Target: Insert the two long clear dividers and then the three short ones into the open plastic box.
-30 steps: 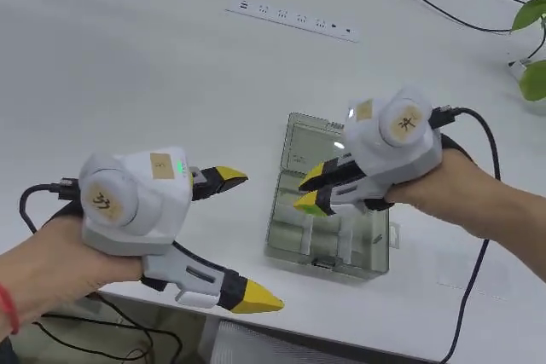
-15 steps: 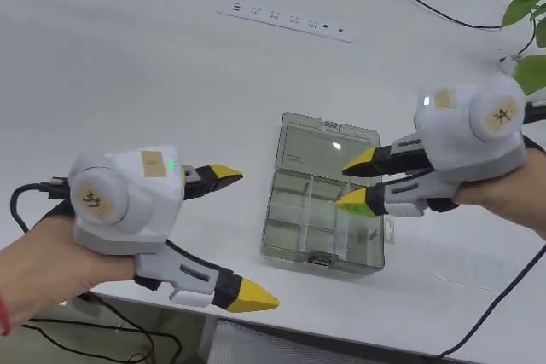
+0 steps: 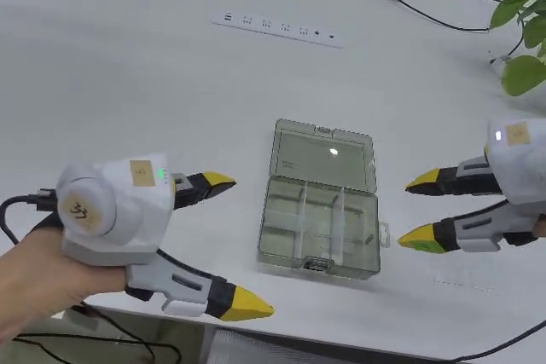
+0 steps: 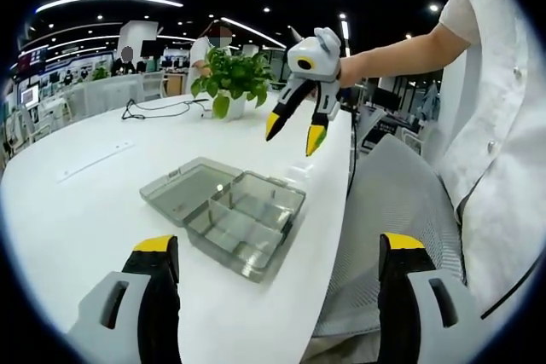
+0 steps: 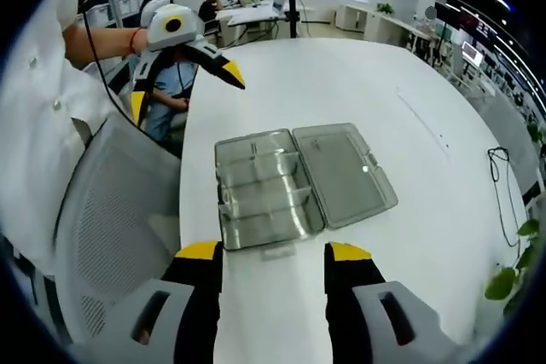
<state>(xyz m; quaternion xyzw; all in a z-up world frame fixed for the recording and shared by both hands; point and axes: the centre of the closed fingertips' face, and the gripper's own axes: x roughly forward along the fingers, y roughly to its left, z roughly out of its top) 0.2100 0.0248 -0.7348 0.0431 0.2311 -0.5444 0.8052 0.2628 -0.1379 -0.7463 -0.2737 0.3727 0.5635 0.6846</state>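
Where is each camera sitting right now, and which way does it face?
Head view: on the headset, looking down at the box, left gripper and right gripper flanking it, a hand showing.
Left gripper view: behind its open jaws, facing across the box toward the right gripper and a forearm.
Right gripper view: behind its open jaws, facing across the box toward the left gripper.
All three share the box.
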